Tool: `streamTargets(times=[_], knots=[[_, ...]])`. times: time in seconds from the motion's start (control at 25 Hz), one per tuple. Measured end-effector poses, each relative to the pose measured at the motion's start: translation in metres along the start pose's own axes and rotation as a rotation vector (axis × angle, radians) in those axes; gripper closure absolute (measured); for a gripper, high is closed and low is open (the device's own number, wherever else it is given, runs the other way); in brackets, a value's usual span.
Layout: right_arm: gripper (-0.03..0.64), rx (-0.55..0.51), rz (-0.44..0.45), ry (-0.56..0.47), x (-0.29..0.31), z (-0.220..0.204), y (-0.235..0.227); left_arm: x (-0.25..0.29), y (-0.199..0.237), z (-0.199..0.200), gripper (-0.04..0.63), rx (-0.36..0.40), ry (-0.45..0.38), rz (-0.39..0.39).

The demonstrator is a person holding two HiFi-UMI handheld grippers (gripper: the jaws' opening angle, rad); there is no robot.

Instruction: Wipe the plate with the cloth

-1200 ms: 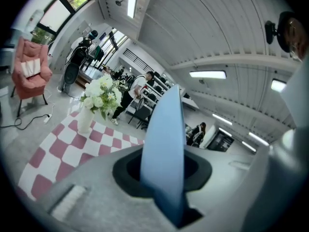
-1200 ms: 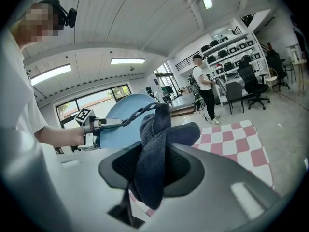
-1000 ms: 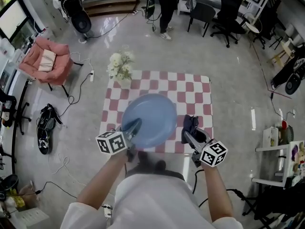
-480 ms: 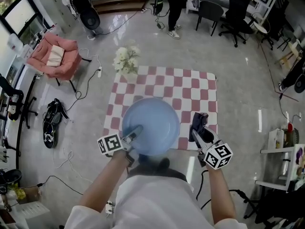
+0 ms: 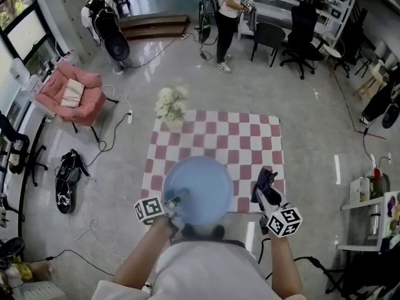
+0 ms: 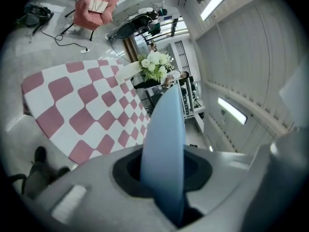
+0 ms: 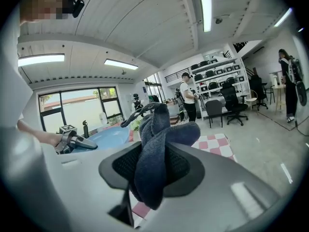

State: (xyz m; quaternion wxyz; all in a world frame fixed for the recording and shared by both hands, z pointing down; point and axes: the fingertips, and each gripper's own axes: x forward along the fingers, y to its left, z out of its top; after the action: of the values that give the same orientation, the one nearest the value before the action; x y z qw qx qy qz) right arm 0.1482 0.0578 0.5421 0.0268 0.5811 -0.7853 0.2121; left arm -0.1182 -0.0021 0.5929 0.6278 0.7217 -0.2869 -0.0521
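A round light-blue plate (image 5: 199,189) hangs above the near edge of the red-and-white checked mat (image 5: 215,142). My left gripper (image 5: 173,202) is shut on its near-left rim; in the left gripper view the plate (image 6: 165,158) stands edge-on between the jaws. A dark navy cloth (image 5: 264,183) is bunched in my right gripper (image 5: 265,194), which is shut on it to the right of the plate, a small gap apart. The right gripper view shows the cloth (image 7: 154,153) filling the jaws, with the plate (image 7: 108,137) at left.
A white flower bunch (image 5: 170,103) stands at the mat's far-left corner. A pink armchair (image 5: 67,92), cables and dark shoes (image 5: 64,174) lie to the left. Office chairs (image 5: 294,27) and a standing person (image 5: 225,17) are far behind. My feet (image 5: 200,231) are just below the plate.
Both grippers have drawn nearer to me and lifted; the plate and the cloth came with them. The plate now covers less of the mat.
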Motion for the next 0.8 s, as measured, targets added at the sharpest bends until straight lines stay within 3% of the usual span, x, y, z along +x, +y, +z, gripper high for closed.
streamTargets(times=[0.8], knots=[[0.491,-0.011,-0.021,-0.031,0.029,0.01,0.029,-0.012,0.017,0.032,0.52,-0.046,0.013,-0.009]])
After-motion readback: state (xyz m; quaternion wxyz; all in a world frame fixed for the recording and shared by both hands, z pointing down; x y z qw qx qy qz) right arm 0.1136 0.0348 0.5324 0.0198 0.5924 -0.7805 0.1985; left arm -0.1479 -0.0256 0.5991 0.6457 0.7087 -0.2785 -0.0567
